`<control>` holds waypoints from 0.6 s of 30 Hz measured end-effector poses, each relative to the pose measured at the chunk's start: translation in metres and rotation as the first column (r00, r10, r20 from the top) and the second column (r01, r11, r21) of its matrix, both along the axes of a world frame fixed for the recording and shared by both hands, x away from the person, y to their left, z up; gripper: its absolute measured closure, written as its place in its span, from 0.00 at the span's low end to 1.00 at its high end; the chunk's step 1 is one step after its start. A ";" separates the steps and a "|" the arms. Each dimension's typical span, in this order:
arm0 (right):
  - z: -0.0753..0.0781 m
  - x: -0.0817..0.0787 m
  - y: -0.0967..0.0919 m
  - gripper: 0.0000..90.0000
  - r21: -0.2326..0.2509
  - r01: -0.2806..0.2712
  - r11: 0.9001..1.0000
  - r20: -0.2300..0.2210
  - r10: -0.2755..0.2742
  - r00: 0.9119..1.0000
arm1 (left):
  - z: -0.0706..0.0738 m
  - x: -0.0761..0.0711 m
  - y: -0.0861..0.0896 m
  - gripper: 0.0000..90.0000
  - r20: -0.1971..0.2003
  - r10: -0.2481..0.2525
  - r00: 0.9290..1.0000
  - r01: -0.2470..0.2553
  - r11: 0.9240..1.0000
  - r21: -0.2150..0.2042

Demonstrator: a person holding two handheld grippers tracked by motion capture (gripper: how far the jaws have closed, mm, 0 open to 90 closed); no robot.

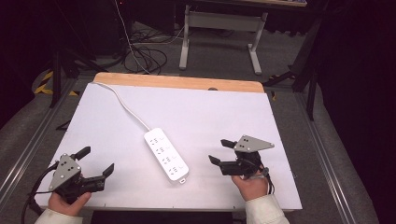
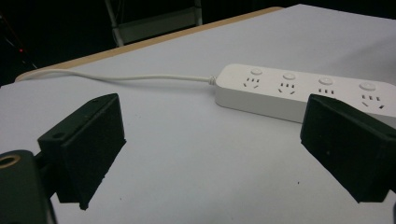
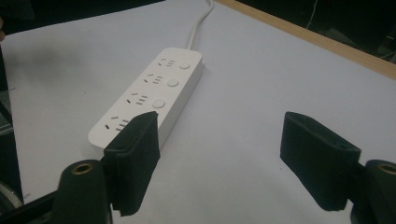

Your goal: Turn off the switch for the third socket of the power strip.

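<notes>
1. Left hand-held gripper [image 1: 97,161]: lay at the near left corner of the surface [image 1: 224,116], held by a hand [image 1: 67,203] in a pale sleeve at the near edge. Jaws stood wide apart with nothing between them. Grey three-cornered plate on top; a dark cable trailed off to the near left. In the left gripper view the two black pads framed bare white surface, with the power strip beyond them.

2. Right hand-held gripper [image 1: 221,151]: sat at the near right of the surface, gripped by the right hand [image 1: 250,184], pointing left towards the power strip. Jaws were apart and empty, with no contact on any item. Grey plate on top.

3. Power strip [image 1: 166,155]: white, four sockets, each with a round button beside it. Lay flat on the surface between the two grippers, near the middle, angled from far left to near right. Apart from both grippers; in the right gripper view it lay just beyond the left-hand pad.

4. White cord [image 1: 122,103]: ran from the strip's far end across the surface to the far left corner, passing over the wooden edge [image 1: 187,83].

5. Floor beyond: grey carpet, loose black cables [image 1: 147,58], and a white table frame [image 1: 219,32].
</notes>
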State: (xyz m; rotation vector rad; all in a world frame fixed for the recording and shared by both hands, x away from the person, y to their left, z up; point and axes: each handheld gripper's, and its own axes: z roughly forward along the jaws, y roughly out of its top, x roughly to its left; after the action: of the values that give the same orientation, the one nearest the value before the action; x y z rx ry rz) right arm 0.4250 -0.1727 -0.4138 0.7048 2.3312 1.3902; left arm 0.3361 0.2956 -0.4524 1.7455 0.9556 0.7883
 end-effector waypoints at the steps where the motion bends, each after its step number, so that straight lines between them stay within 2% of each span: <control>1: 0.001 0.001 0.003 0.32 -0.001 -0.004 1.000 0.000 0.004 1.000 | 0.000 0.000 0.000 0.08 0.001 0.000 1.000 0.000 1.000 0.001; 18: 0.012 0.012 0.044 0.35 0.004 -0.086 0.996 -0.002 0.086 0.996 | 0.000 0.000 0.001 0.07 -0.003 0.005 1.000 -0.005 1.000 -0.001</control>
State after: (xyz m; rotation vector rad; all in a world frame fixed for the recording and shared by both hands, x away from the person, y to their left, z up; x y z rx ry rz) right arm 0.4372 -0.1288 -0.4020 0.6139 2.3864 1.4312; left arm 0.3365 0.2963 -0.4528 1.7438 0.9626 0.7888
